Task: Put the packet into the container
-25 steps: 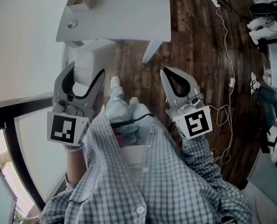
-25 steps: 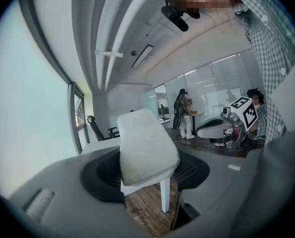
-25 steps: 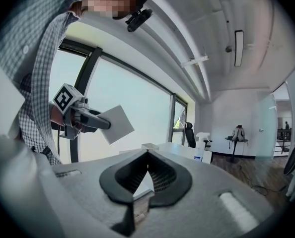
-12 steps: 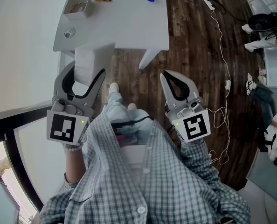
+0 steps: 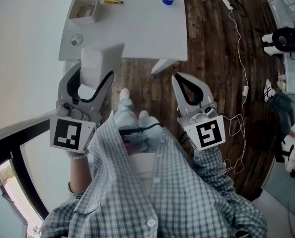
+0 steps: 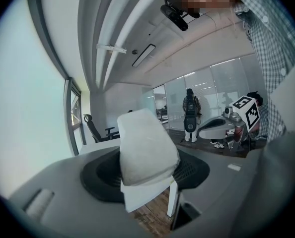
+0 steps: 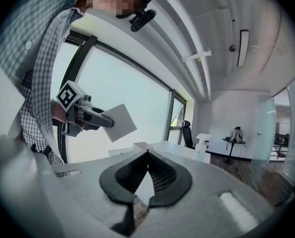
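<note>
Head view: packet [image 5: 101, 58] seemingly in left tool [image 5: 94, 71].

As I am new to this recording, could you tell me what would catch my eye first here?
The soft white rectangular packet clamped in the left hand-held gripper, held out towards the white table, stands out first. Beside it, the right hand-held gripper is shut and empty above the dark wooden floor.

The left tool [image 6: 145, 176] grips a white packet [image 6: 146, 145], standing up between its wide-set jaws
</note>
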Tool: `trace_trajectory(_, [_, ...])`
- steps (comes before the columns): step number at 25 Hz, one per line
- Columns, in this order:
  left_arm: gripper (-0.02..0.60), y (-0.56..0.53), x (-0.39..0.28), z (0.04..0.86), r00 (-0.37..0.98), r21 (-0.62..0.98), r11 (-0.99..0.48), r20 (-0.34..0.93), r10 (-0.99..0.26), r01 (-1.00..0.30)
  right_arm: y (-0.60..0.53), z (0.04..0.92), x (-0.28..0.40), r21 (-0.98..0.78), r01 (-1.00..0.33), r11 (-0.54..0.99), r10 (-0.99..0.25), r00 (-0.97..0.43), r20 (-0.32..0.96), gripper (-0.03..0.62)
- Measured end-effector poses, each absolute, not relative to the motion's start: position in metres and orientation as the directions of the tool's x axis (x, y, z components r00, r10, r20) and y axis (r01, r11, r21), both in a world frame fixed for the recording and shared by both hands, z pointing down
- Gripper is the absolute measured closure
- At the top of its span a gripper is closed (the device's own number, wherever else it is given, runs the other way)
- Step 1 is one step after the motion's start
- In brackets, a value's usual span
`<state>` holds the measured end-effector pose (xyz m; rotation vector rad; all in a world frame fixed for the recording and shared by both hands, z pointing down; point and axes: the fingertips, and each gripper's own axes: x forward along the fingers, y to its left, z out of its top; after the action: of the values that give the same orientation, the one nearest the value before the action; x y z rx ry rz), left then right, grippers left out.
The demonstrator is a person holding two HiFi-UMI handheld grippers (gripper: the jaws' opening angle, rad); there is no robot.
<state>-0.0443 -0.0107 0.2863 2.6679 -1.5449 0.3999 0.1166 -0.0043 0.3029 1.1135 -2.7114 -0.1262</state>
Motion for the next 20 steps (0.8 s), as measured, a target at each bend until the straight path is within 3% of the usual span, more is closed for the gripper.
trace_trajectory(20, [0.322, -0.108, -0.112, 0.281, 0.512, -0.056, -0.534, 0.219, -0.831, -0.843, -0.09, 0.299, 0.045, 0.153, -0.715, 0.683, -0.73, -0.66, 0.178, 0.595])
